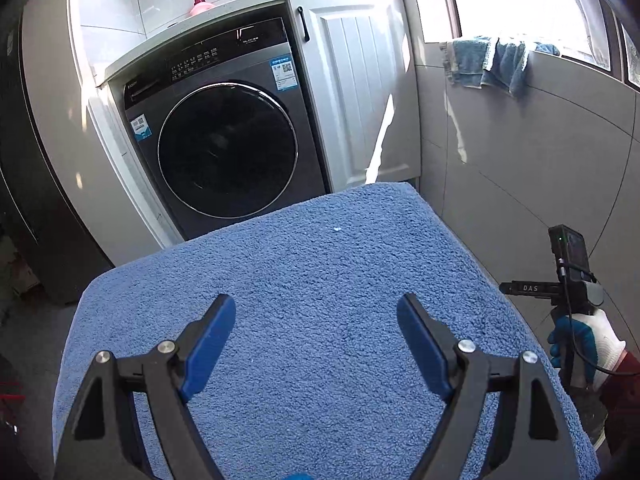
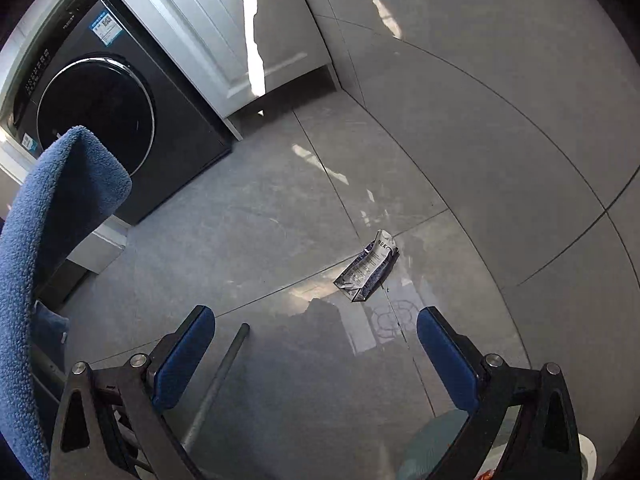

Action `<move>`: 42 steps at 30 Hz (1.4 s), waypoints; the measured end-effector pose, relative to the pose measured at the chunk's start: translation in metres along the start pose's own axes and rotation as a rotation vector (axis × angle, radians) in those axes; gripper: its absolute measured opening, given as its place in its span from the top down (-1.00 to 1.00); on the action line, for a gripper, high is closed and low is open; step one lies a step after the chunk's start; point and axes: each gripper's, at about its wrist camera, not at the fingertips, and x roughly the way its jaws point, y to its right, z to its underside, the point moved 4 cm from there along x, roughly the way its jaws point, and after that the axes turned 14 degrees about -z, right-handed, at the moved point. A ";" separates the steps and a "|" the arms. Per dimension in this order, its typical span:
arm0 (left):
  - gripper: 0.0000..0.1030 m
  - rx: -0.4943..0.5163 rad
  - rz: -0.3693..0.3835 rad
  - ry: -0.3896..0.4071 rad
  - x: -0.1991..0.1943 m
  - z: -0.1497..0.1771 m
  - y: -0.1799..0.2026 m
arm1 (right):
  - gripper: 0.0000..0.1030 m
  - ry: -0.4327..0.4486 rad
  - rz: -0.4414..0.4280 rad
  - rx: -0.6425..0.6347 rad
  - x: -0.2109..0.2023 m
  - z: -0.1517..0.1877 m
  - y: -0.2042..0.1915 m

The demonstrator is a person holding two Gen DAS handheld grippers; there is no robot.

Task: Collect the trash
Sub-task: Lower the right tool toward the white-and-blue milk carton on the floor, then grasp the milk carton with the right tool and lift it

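Crumpled wrapper (image 2: 367, 267): flat on grey floor tiles (image 2: 260, 232), ahead of right gripper (image 2: 316, 332), untouched, jaws spread | left view: left gripper (image 1: 316, 318) above blue towel-covered surface (image 1: 320, 248), jaws spread, empty; washing machine (image 1: 224, 136) beyond.

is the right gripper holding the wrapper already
No, the right gripper is open and empty, and the crumpled wrapper lies on the floor tiles ahead of its fingers.
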 end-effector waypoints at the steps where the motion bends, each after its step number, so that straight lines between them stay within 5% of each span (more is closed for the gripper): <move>1: -0.60 -0.002 0.001 0.000 0.005 -0.005 0.001 | -0.98 -0.015 -0.010 0.020 0.016 -0.005 0.007; 10: -0.60 -0.009 -0.037 -0.048 0.010 -0.051 -0.028 | -0.98 -0.076 -0.037 0.223 0.135 -0.023 0.079; 17: -0.60 0.030 -0.197 -0.107 -0.006 -0.050 -0.075 | -0.98 -0.143 0.061 0.314 0.209 -0.013 0.132; 23: -0.60 0.050 -0.302 -0.156 0.000 -0.033 -0.092 | -0.98 -0.119 0.073 0.332 0.232 -0.009 0.145; 35: -0.60 0.078 -0.305 -0.196 0.017 -0.012 -0.081 | -0.99 -0.152 0.227 0.219 0.266 0.008 0.151; 37: -0.60 0.079 -0.310 -0.200 0.018 -0.010 -0.082 | -0.94 -0.166 0.255 0.185 0.266 0.010 0.148; 42: -0.60 0.088 -0.310 -0.216 0.024 -0.001 -0.080 | -0.19 -0.209 0.296 0.073 0.271 0.011 0.134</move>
